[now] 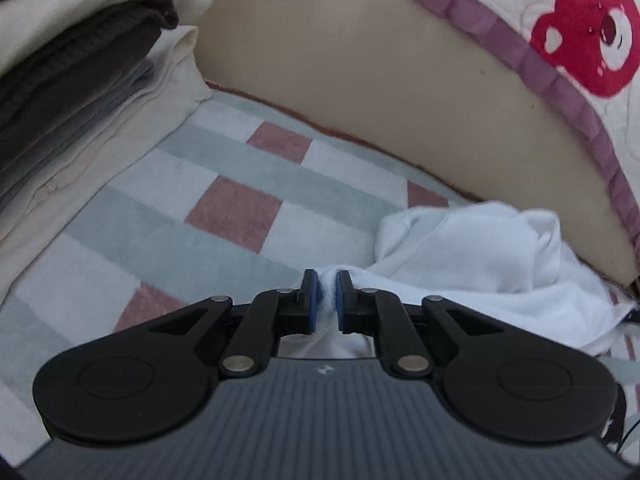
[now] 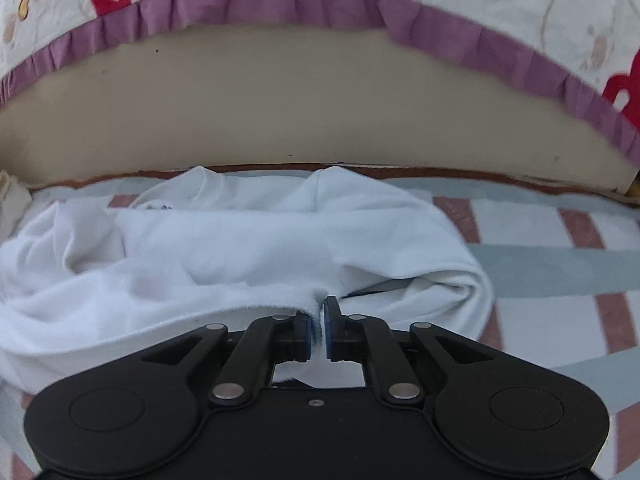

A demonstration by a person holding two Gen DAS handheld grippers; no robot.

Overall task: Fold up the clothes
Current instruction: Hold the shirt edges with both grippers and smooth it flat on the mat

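A white garment (image 2: 248, 240) lies crumpled on a checked blanket, stretching toward the beige bed side. My right gripper (image 2: 319, 316) is shut on the garment's near edge, with white cloth pinched between its blue pads. In the left wrist view the same white garment (image 1: 472, 256) lies to the right, and my left gripper (image 1: 328, 284) is shut on another part of its edge, cloth showing between the pads.
A stack of folded clothes (image 1: 80, 80), cream, dark brown and grey, stands at the left. The checked blanket (image 1: 240, 208) covers the surface. A beige bed side (image 2: 304, 108) with a purple-frilled bear quilt (image 1: 580, 36) rises behind.
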